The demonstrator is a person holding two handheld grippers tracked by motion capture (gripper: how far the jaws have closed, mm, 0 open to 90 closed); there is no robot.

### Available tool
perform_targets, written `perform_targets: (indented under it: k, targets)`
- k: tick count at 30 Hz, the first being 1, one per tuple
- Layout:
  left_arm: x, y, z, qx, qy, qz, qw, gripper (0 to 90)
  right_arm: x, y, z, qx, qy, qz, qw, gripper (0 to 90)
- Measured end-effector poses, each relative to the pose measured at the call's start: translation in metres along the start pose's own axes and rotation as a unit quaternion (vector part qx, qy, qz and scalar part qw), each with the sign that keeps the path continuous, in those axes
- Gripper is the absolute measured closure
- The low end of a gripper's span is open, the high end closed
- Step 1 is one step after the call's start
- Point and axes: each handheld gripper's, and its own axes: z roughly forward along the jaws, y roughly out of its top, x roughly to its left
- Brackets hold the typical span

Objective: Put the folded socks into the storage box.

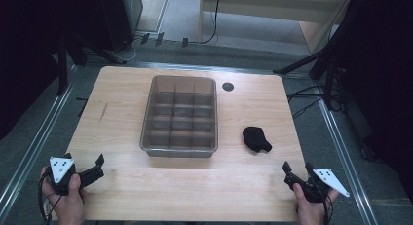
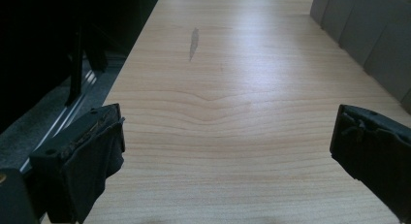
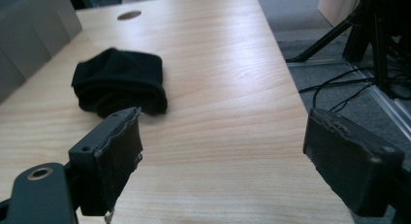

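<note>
— At the table: a person holds the left gripper and right gripper at the near edge, both sets of fingers spread wide, empty.

— And the black cloth bundle?

— Just ahead of the right fingers, slightly to their left, beside the grey divided bin. It looks soft and light; pinch its raised fold.

— The setting?

— Pale, smooth wood; dark stands and cables around.

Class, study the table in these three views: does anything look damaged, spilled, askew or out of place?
Little stands out. A grey streak mars the table left of the divided bin, like a scuff. The black cloth lies bunched beside the bin, not inside.
</note>
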Motion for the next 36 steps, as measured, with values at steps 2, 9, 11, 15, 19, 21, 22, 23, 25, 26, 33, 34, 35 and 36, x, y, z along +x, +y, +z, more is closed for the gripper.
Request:
perform_targets:
  k: [2, 9, 11, 15, 19, 21, 22, 23, 25, 26, 33, 34, 35, 36]
  targets:
    - [0.001, 0.000, 0.000, 0.002, -0.004, -0.003, 1.0000, 0.0, 0.005, 0.000, 0.002, 0.010, -0.006, -0.014, 0.9998, 14.1]
    - [0.000, 0.000, 0.000, 0.005, -0.005, 0.001, 1.0000, 0.0, 0.018, 0.017, 0.007, 0.021, 0.009, -0.034, 0.9992, 22.3]
    - [0.000, 0.000, 0.000, 0.003, -0.010, -0.004, 0.9999, 0.0, 0.023, 0.029, 0.009, 0.013, 0.006, -0.055, 0.9984, 23.0]
    - [0.000, 0.000, 0.000, 0.003, -0.011, -0.004, 0.9999, 0.0, 0.028, 0.043, 0.012, 0.011, 0.008, -0.071, 0.9974, 24.3]
    - [0.000, 0.000, 0.000, 0.002, -0.012, -0.002, 0.9999, 0.0, 0.037, 0.074, 0.018, 0.020, -0.001, -0.091, 0.9957, 25.0]
    - [0.000, 0.000, 0.000, 0.003, -0.012, -0.003, 0.9999, 0.0, 0.041, 0.087, 0.022, 0.030, 0.001, -0.094, 0.9951, 25.7]
    - [0.000, 0.000, 0.000, 0.004, -0.012, -0.003, 0.9999, 0.0, 0.044, 0.092, 0.024, 0.035, 0.000, -0.099, 0.9945, 25.7]
    - [0.000, 0.000, 0.000, 0.004, -0.012, -0.003, 0.9999, 0.0, 0.044, 0.092, 0.024, 0.035, 0.000, -0.099, 0.9945, 25.7]
    - [0.000, 0.000, 0.000, 0.004, -0.011, -0.001, 0.9999, 0.0, 0.052, 0.108, 0.031, 0.041, -0.002, -0.119, 0.9920, 25.5]
    - [0.000, 0.000, 0.000, 0.004, -0.011, -0.001, 0.9999, 0.0, 0.052, 0.108, 0.031, 0.041, -0.002, -0.119, 0.9920, 25.5]
    - [0.000, 0.000, 0.000, 0.004, -0.012, -0.003, 0.9999, 0.0, 0.069, 0.136, 0.050, 0.082, 0.011, -0.141, 0.9865, 25.3]
    - [0.000, 0.000, 0.000, 0.003, -0.013, -0.003, 0.9999, 0.0, 0.072, 0.141, 0.057, 0.097, 0.017, -0.148, 0.9840, 26.1]
    - [0.000, 0.000, 0.000, 0.003, -0.013, -0.003, 0.9999, 0.0, 0.074, 0.144, 0.061, 0.109, 0.021, -0.150, 0.9824, 26.5]
    - [0.000, 0.000, 0.000, 0.003, -0.013, -0.004, 0.9999, 0.0, 0.074, 0.144, 0.061, 0.109, 0.021, -0.150, 0.9824, 26.5]
